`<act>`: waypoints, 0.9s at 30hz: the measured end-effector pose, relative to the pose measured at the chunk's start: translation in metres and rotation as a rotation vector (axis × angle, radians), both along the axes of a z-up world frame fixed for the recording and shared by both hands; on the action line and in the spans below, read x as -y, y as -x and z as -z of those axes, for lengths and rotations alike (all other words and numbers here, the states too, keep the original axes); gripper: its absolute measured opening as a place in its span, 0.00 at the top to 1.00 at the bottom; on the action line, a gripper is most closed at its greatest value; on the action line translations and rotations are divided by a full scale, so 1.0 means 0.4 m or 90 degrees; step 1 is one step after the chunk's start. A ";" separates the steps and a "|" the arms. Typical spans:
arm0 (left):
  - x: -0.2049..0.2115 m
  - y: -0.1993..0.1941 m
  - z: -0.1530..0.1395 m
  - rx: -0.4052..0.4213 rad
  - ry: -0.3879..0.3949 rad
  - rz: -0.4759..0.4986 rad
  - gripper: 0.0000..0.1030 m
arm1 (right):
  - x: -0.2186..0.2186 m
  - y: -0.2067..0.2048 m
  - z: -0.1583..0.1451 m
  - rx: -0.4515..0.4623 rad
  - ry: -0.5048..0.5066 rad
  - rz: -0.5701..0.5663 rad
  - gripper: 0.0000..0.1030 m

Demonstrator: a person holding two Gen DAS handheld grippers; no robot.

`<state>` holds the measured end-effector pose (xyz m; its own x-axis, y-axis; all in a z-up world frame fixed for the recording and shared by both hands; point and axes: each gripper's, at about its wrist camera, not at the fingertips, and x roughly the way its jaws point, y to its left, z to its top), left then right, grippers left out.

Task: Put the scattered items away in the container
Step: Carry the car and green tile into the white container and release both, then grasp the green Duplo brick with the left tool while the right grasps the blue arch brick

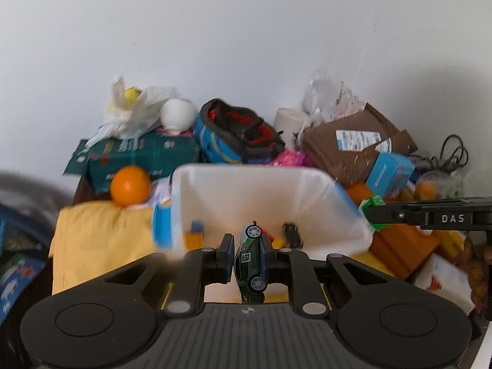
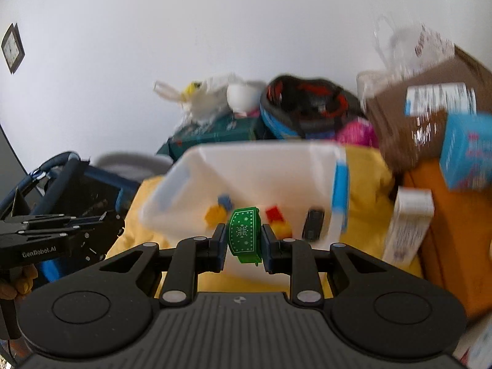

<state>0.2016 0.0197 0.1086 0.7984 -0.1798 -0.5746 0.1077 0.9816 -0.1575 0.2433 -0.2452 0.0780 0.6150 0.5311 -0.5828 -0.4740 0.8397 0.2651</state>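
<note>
Both hand-held grippers are carrying a catch toward the white container point(image 1: 270, 190), so the transport step is under way. The left hand-held gripper point(image 1: 248, 258) is pinching a green toy car point(image 1: 250, 261) tipped on end between its pads, just short of the container's near rim. The right hand-held gripper point(image 2: 243, 240) is pinching a green snowflake-patterned band point(image 2: 244, 233), likewise hanging before the near rim. The container is sitting on a yellow cloth point(image 1: 101, 240) and is already holding coloured blocks point(image 2: 220, 210) and a small black car point(image 2: 313, 224). Next, I judge, each piece needs bringing forward over the rim and releasing above a bare patch of the floor, 1 hand at a time or well apart, since the 2 tools are working close together and could knock. Clutter is crowding the surface: an orange point(image 1: 130, 186) just beside the container's left corner, a teal box point(image 1: 144, 156), a blue and black helmet point(image 1: 236, 132) behind, a brown cardboard box point(image 1: 353, 147) and a white carton point(image 2: 409, 224) to the right. None is blocking the near rim.
</note>
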 end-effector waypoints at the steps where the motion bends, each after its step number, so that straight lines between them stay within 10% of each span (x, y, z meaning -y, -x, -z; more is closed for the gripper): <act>1: 0.002 -0.022 -0.016 0.004 -0.006 0.000 0.82 | -0.006 -0.024 -0.021 0.001 0.004 -0.003 0.75; 11: 0.023 -0.194 -0.040 -0.045 -0.029 -0.002 0.80 | -0.066 -0.182 -0.052 -0.051 0.073 -0.012 0.75; 15: 0.022 -0.212 -0.022 -0.053 -0.034 -0.026 0.44 | -0.081 -0.206 -0.034 -0.053 0.088 0.001 0.59; 27: -0.047 0.004 0.084 -0.027 -0.082 -0.013 0.42 | -0.058 -0.056 0.025 -0.002 0.072 -0.039 0.52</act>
<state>0.2000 0.0384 0.0750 0.7752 -0.0864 -0.6257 0.0831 0.9959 -0.0345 0.2658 -0.2219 0.0678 0.5817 0.4981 -0.6430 -0.5245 0.8339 0.1715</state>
